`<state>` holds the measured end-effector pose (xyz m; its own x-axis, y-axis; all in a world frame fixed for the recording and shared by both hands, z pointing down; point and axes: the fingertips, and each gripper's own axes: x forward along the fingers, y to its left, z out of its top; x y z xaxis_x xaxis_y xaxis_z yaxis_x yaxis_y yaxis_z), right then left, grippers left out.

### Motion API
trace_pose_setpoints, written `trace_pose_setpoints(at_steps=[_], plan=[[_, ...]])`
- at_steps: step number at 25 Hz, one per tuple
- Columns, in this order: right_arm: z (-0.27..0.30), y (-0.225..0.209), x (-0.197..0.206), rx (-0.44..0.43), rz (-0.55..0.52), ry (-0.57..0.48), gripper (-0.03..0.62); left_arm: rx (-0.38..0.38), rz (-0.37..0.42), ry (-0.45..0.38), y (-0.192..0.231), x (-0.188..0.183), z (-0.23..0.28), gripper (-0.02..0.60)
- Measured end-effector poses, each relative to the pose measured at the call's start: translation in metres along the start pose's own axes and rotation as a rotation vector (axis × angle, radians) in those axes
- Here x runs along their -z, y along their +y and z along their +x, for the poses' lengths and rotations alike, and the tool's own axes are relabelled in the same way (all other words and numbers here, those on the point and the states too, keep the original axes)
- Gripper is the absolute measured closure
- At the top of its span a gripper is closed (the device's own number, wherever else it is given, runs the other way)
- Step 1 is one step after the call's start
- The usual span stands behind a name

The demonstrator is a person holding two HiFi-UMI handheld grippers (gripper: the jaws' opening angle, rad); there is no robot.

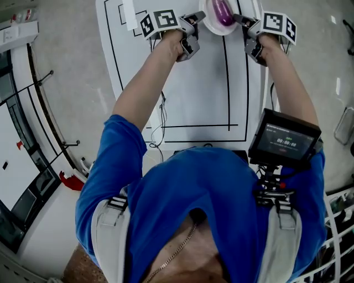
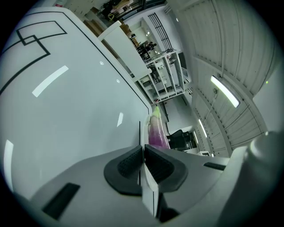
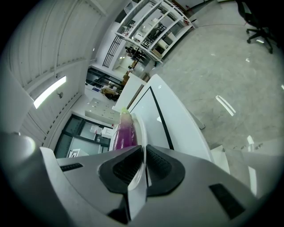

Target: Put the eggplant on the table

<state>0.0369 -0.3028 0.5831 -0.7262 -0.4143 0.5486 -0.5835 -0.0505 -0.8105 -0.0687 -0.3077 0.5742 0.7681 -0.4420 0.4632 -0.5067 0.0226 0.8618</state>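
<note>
Evidently the eggplant (image 1: 223, 12) lies on a white plate (image 1: 218, 30) at twelve o'clock in the head view, over the far end of the table (image 1: 193, 83). The plate's rim is pinched at its nine o'clock by the left gripper (image 1: 194, 21) and at its three o'clock by the right gripper (image 1: 241, 21); in each gripper view the thin rim is seen clamped between the dark pads. The eggplant is judged light and firm, with a glossy skin that may slide or roll if the plate is tipped. A hold across the thick purple body is advised, not at the pale green stem end. The far part of the plate and eggplant is cut off by the head view's upper edge, the near end is masked by the jaws in both gripper views, and whether the plate touches the table cannot be told
</note>
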Motion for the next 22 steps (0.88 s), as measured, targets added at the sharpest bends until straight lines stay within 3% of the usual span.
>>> trace_pose_setpoints(at_steps=[22], plan=[[0.004, -0.003, -0.027, 0.082, -0.074, 0.0, 0.577, -0.048, 0.032, 0.016, -0.004, -0.017, 0.02, 0.557]])
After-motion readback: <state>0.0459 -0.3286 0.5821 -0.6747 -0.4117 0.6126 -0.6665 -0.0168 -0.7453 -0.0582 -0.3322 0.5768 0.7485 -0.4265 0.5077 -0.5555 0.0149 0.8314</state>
